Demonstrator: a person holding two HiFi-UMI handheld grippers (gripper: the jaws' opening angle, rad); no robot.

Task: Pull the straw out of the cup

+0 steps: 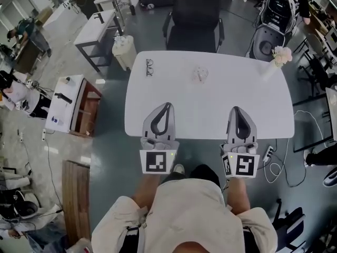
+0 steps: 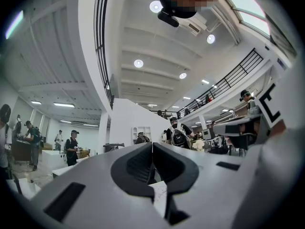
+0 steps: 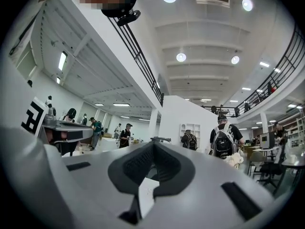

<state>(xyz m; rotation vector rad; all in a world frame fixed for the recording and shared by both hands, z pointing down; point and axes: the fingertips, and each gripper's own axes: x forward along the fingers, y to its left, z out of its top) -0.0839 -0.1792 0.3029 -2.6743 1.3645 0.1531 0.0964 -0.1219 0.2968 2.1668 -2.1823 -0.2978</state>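
In the head view a clear cup (image 1: pixel 200 74) stands toward the far side of the white table (image 1: pixel 210 115); I cannot make out a straw in it. My left gripper (image 1: pixel 168 105) is over the table's near edge with its jaws shut and nothing between them. My right gripper (image 1: pixel 235 109) is level with it to the right, also shut and empty. Both are well short of the cup. The left gripper view shows the left gripper's closed jaws (image 2: pixel 152 145) tilted up at the hall, and the right gripper view shows the same for the right gripper (image 3: pixel 153 145); neither shows the cup.
A small dark object (image 1: pixel 149 66) lies at the table's far left. A vase of pale flowers (image 1: pixel 279 56) stands at the far right corner. A black office chair (image 1: pixel 194 15) is behind the table, and a low cart (image 1: pixel 66 105) is on the floor to the left.
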